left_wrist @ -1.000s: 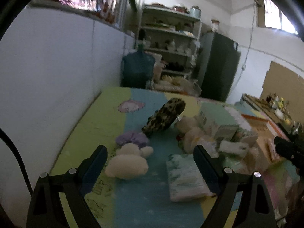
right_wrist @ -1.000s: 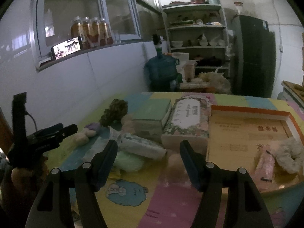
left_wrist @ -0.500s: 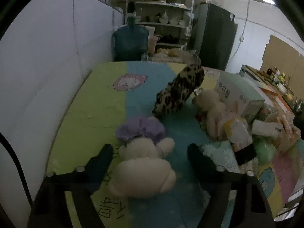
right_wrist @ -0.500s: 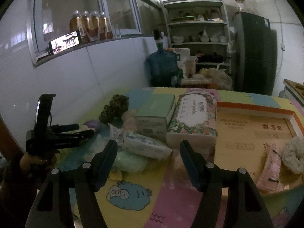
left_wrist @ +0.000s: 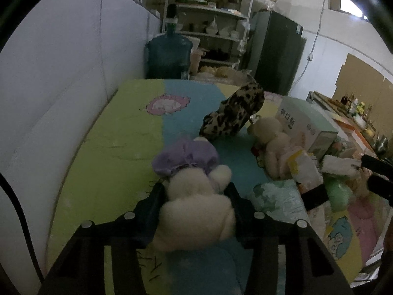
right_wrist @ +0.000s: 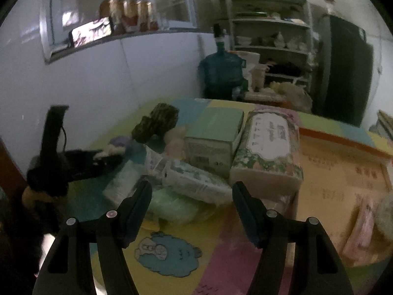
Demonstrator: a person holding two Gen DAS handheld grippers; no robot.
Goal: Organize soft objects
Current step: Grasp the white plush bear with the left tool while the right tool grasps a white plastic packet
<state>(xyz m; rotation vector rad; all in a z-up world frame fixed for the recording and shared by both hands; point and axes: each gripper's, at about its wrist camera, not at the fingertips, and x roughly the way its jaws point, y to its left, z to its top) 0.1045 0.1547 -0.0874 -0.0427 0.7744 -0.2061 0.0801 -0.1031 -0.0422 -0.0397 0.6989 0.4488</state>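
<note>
Left hand-held gripper (left_wrist: 195, 191) closing on the white plush toy (left_wrist: 196, 211)

Its fingers press the toy's sides at the near left of the surface (left_wrist: 103, 152); squeeze gently, then lift straight, clear of the purple scrunchie (left_wrist: 185, 157) touching it. Right hand-held gripper (right_wrist: 191, 191) hangs released above the green pack (right_wrist: 172, 206). Colourful mat; shelves (left_wrist: 211, 24) and water jug (left_wrist: 168, 57) far behind.

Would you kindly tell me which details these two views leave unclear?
- Left wrist view: the white plush toy hides the left gripper pads, so firm contact is unconfirmed.
- Left wrist view: the right gripper is cut off by the edge.
- Right wrist view: lettering on the orange box is blurred.
</note>
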